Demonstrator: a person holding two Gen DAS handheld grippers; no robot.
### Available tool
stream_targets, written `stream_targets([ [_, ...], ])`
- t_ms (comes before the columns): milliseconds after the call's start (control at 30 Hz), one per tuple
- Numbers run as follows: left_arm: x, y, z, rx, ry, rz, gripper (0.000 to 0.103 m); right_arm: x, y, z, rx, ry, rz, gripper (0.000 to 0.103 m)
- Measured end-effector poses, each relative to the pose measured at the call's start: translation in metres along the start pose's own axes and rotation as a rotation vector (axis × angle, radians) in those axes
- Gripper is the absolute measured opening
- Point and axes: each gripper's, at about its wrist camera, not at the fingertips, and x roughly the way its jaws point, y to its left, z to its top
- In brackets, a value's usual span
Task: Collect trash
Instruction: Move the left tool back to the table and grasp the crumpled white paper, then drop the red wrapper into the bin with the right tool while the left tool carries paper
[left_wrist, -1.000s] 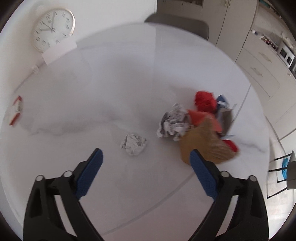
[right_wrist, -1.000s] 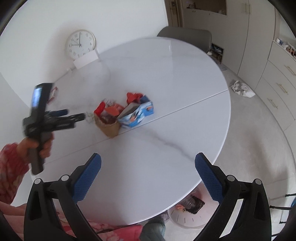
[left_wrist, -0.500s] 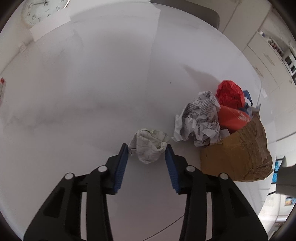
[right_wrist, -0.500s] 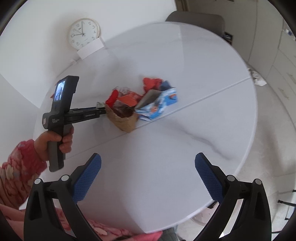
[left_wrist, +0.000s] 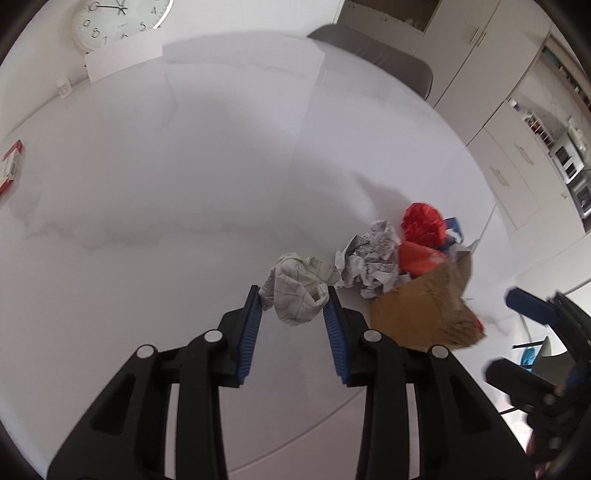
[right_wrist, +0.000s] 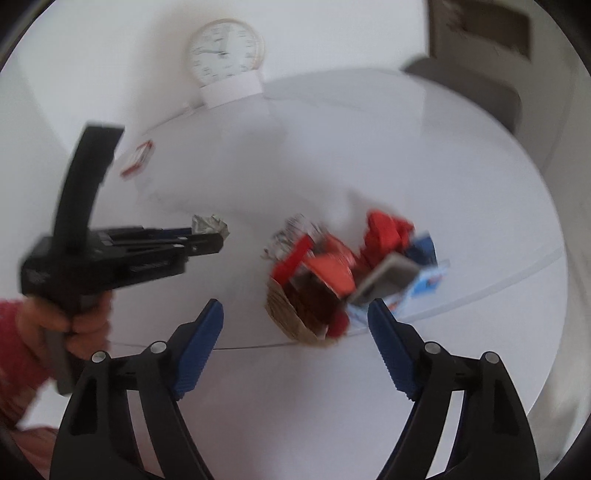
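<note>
1. The left gripper (left_wrist: 293, 308) points steeply down at the white marble-patterned desk (left_wrist: 184, 192). Its jaws have just been closing and now stand narrow, with a crumpled ball of white printed paper (left_wrist: 297, 286) between the blue pads, which press on it from both sides.
2. That paper ball has no clear long axis; it is a rough lump, bulging up past the pad tips. In the right wrist view it shows only as a small grey-white wad (right_wrist: 209, 224) at the tip of the left gripper (right_wrist: 207, 240).
3. Just beside it to the right lies a second crumpled wad, newsprint (left_wrist: 369, 260), touching the rest of the trash pile.
4. The pile: a brown paper bag (left_wrist: 421, 314) lying on its side, its mouth toward the right wrist camera (right_wrist: 306, 306), with red wrappers (left_wrist: 423, 221) and a blue-and-white carton (right_wrist: 424, 280) behind and beside it. The bag's long axis runs roughly toward the right gripper.
5. The right gripper (right_wrist: 295, 323) hovers above the desk in front of the bag. Its jaws have just been closing but stand wide, nothing between them. This view is blurred.
6. A hand (right_wrist: 79, 321) in a red patterned sleeve holds the left gripper's handle.
7. At the desk's far edge stands a round clock (left_wrist: 122, 22); a small red-and-white box (left_wrist: 11, 166) lies at the left edge.
</note>
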Motion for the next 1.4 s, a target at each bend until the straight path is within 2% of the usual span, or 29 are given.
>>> stream_targets([
  [67, -0.013, 0.001, -0.004, -0.002, -0.012, -0.004, 0.034, 0.004, 0.012, 0.003, -0.098, 0.0, -0.028, 0.078],
  [133, -0.021, 0.004, -0.008, -0.007, -0.02, -0.004, 0.034, 0.015, 0.019, 0.006, -0.174, 0.019, -0.054, 0.07],
  [200, -0.029, 0.011, -0.014, -0.019, -0.025, -0.004, 0.034, 0.033, 0.022, 0.008, -0.232, 0.071, -0.063, 0.054],
  [233, -0.032, 0.015, -0.016, -0.026, -0.028, 0.001, 0.034, 0.038, 0.022, 0.007, -0.245, 0.086, -0.063, 0.05],
  [300, -0.037, 0.018, -0.014, -0.039, -0.031, 0.007, 0.034, 0.048, 0.024, 0.006, -0.287, 0.128, -0.058, 0.027],
  [467, -0.05, 0.031, -0.019, -0.074, -0.045, 0.029, 0.034, 0.038, 0.046, -0.004, -0.349, 0.147, 0.002, 0.008],
  [567, -0.06, 0.033, -0.024, -0.088, -0.059, 0.042, 0.034, 0.027, 0.057, -0.009, -0.342, 0.141, 0.063, 0.007],
  [700, -0.075, 0.029, -0.027, -0.09, -0.077, 0.047, 0.034, 0.004, 0.057, -0.013, -0.25, 0.117, 0.204, 0.007],
  [767, -0.081, 0.02, -0.027, -0.075, -0.085, 0.046, 0.034, -0.013, 0.049, -0.016, -0.185, 0.095, 0.253, 0.007],
  [867, -0.088, 0.0, -0.027, -0.034, -0.089, 0.033, 0.034, -0.047, 0.02, -0.023, -0.08, 0.055, 0.269, 0.007],
  [933, -0.091, -0.021, -0.026, 0.006, -0.085, 0.0, 0.034, -0.071, -0.003, -0.031, -0.007, 0.024, 0.242, 0.007],
  [1033, -0.089, -0.061, -0.027, 0.078, -0.07, -0.066, 0.034, -0.118, -0.053, -0.06, 0.123, -0.024, 0.153, 0.007],
  [1200, -0.079, -0.136, -0.032, 0.211, -0.022, -0.193, 0.034, -0.161, -0.143, -0.137, 0.353, -0.014, -0.061, 0.007],
  [1333, -0.069, -0.203, -0.041, 0.354, 0.033, -0.279, 0.034, -0.134, -0.204, -0.201, 0.506, 0.077, -0.152, 0.007],
  [1400, -0.065, -0.225, -0.047, 0.411, 0.053, -0.288, 0.034, -0.093, -0.235, -0.244, 0.604, 0.173, -0.143, 0.007],
])
